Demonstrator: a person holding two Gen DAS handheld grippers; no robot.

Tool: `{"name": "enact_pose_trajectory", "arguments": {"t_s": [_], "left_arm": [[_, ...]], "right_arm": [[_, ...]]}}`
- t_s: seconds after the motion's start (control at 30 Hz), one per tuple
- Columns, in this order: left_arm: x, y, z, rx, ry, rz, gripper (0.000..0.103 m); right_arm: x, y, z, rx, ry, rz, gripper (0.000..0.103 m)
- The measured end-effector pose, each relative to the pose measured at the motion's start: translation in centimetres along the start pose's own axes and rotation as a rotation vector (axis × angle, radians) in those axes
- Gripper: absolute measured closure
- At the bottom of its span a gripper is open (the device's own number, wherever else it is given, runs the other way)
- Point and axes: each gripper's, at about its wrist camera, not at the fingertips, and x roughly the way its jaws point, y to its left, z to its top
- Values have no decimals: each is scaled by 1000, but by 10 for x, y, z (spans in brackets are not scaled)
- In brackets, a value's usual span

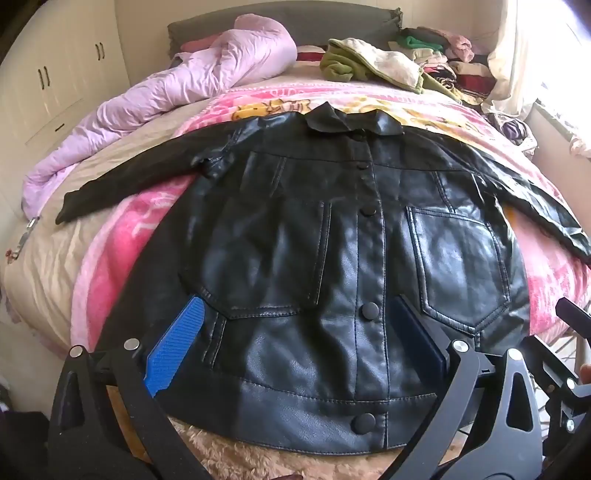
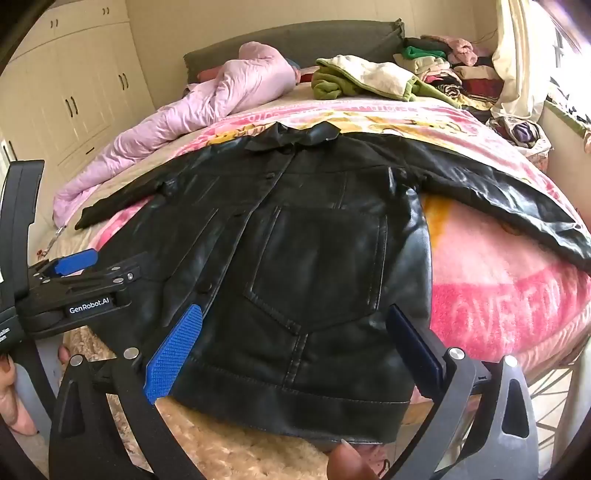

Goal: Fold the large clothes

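Your black leather jacket (image 1: 332, 229) lies flat, front up and buttoned, on the bed (image 1: 48, 266), collar toward the grey headboard (image 1: 280, 22) and hem at the near edge. Both sleeves spread out to the sides over a pink printed blanket (image 1: 122, 236). A rumpled lilac duvet (image 1: 177, 85) is bunched along the left side of the bed, and a green and cream garment (image 1: 369, 62) sits near the headboard beside stacks of folded clothes (image 1: 443, 62) on the right. Cream wardrobe doors (image 2: 85, 85) line the left wall; bright light comes in past a pale curtain (image 2: 517, 62) on the right.

Your left tongs (image 1: 299, 339) stand spread wide above the jacket's lower front, gripping nothing. Your right tongs (image 2: 299, 343) are equally wide and empty, hovering above the jacket's right pocket and hem. In the right wrist view the left tongs appear at the left edge, near the hem.
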Motion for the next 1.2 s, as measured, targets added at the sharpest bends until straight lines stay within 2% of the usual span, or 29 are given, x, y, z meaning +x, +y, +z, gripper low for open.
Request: {"name": "enact_pose_trajectory", "arguments": {"t_s": [1.2], "left_arm": [[-2,0,-5,-3,-9,-26,9]], "right_arm": [[2,8,-1,-30,-1,-7,4]]}}
